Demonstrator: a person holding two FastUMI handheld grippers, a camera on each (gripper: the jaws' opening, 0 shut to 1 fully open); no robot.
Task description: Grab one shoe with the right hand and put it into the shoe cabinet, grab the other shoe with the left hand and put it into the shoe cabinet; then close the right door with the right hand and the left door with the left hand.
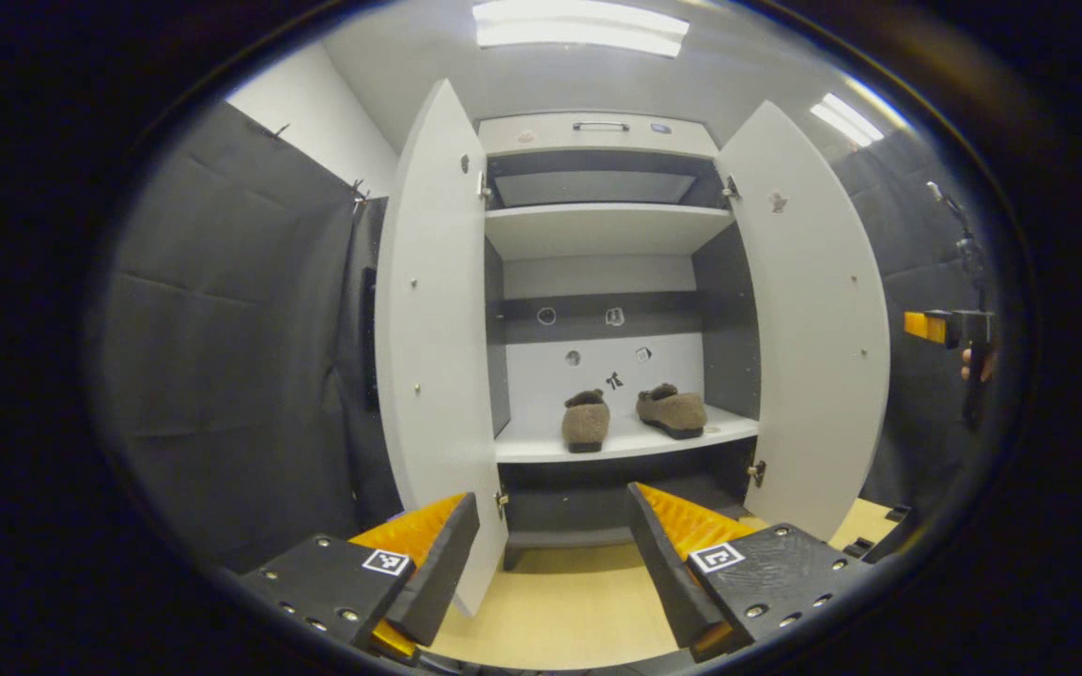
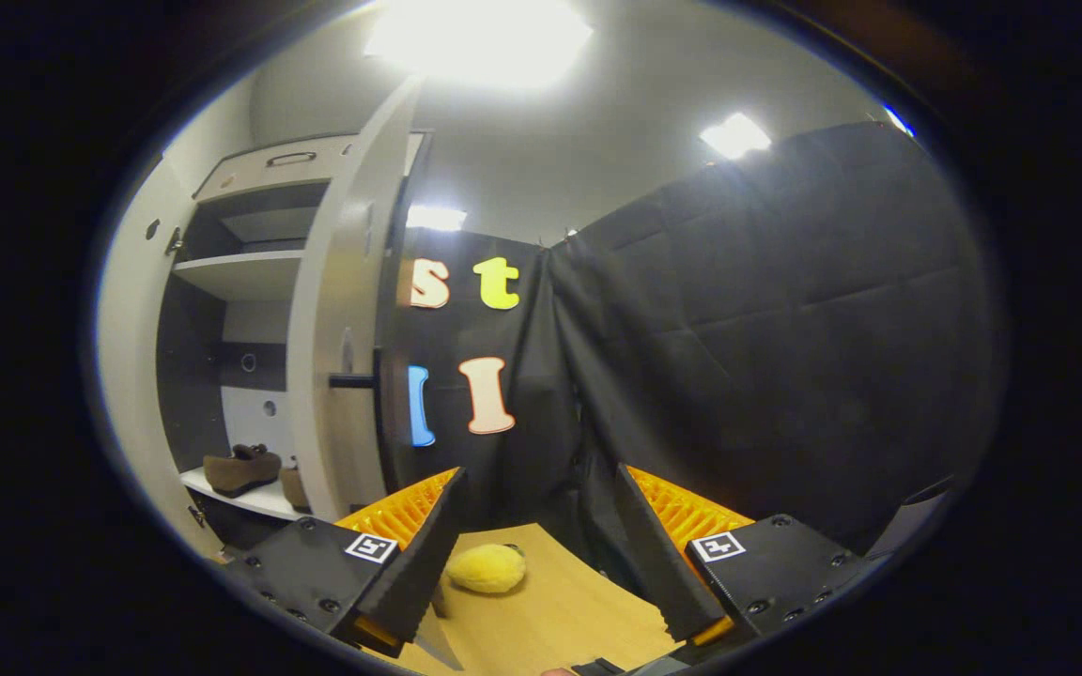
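Our left gripper (image 1: 550, 554) and right gripper (image 2: 536, 554) both gape wide and empty, two shoes (image 1: 586, 420) (image 1: 672, 409) sitting inside the shoe cabinet (image 1: 597, 230), doors (image 1: 428, 319) open.

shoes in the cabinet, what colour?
Brown, with a fuzzy surface. Both shoes sit on the cabinet's lower shelf; clearest in the left gripper view.

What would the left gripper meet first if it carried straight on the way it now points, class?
Probably the open shoe cabinet. The left gripper points between both open doors, so its line likely ends near the shelf edge below the two shoes, though depth is unclear.
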